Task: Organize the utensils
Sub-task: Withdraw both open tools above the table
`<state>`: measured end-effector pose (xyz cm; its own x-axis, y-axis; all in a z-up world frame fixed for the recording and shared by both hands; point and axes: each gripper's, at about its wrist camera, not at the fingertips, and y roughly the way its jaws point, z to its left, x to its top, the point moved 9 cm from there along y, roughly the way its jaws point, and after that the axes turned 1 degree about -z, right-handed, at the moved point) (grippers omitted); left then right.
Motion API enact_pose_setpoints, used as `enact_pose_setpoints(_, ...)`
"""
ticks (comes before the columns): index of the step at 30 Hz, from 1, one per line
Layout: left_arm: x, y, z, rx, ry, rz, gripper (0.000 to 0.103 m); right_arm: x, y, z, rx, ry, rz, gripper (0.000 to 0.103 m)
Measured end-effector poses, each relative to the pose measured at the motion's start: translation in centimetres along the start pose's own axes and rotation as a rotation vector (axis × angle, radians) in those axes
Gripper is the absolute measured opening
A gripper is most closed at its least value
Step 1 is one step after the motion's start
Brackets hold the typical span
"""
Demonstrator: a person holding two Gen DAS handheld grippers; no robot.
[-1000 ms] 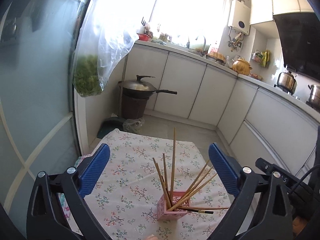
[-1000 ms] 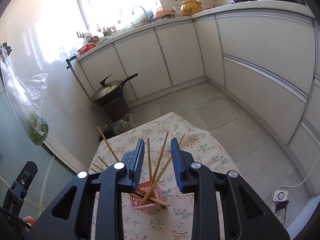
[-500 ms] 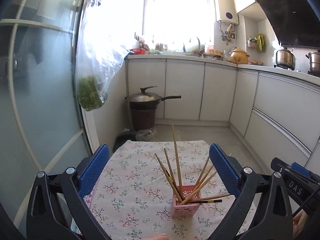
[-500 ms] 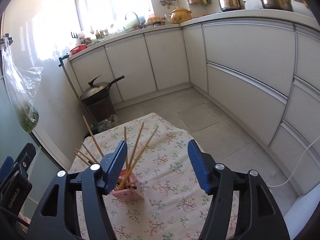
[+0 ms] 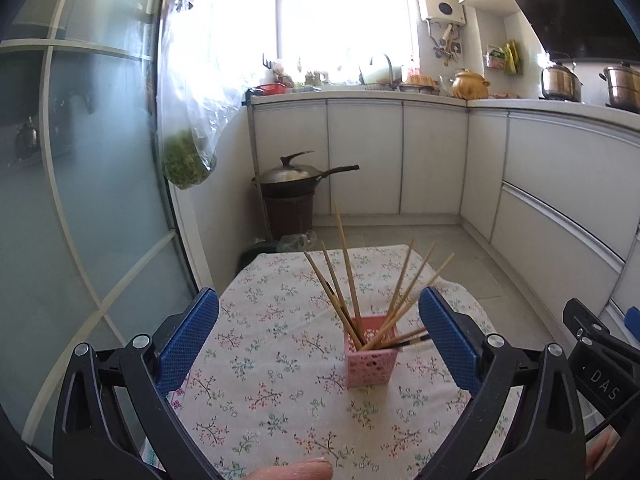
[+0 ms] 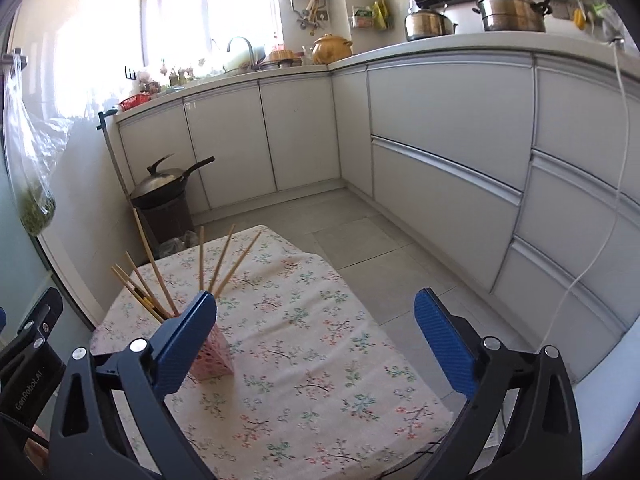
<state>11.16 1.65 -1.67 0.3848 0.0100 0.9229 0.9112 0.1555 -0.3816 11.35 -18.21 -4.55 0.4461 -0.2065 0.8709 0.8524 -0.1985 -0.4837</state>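
Observation:
A pink perforated holder (image 5: 371, 362) stands on the floral tablecloth (image 5: 280, 400) and holds several wooden chopsticks (image 5: 347, 264) that fan upward. My left gripper (image 5: 319, 334) is open and empty, with the holder between and beyond its blue pads. In the right wrist view the holder (image 6: 216, 356) is partly hidden behind my left finger, with the chopsticks (image 6: 208, 264) above it. My right gripper (image 6: 316, 336) is open and empty, to the right of the holder over the cloth.
A wok on a brown bin (image 5: 290, 184) stands on the floor beyond the table. White cabinets (image 6: 440, 160) run along the back and right. A glass door (image 5: 80, 200) with a hanging bag of greens (image 5: 186, 160) is at the left.
My right gripper opened wide, let go of the chopsticks and drew back to the right of the holder. Both views pulled back and levelled.

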Motion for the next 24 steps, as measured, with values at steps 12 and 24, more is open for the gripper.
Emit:
enact_pose_setpoints(12,0.2,-1.3,-1.2,-0.031,0.018,-0.018,0.096,0.0,-2.3,-1.9,-0.058,0.002,-0.049,0.096)
enact_pose_setpoints(24,0.4,-1.6,-1.4,-0.038,0.011,-0.039,0.096,0.4,-2.9,-2.0,-0.047,0.011,-0.074,0.096)
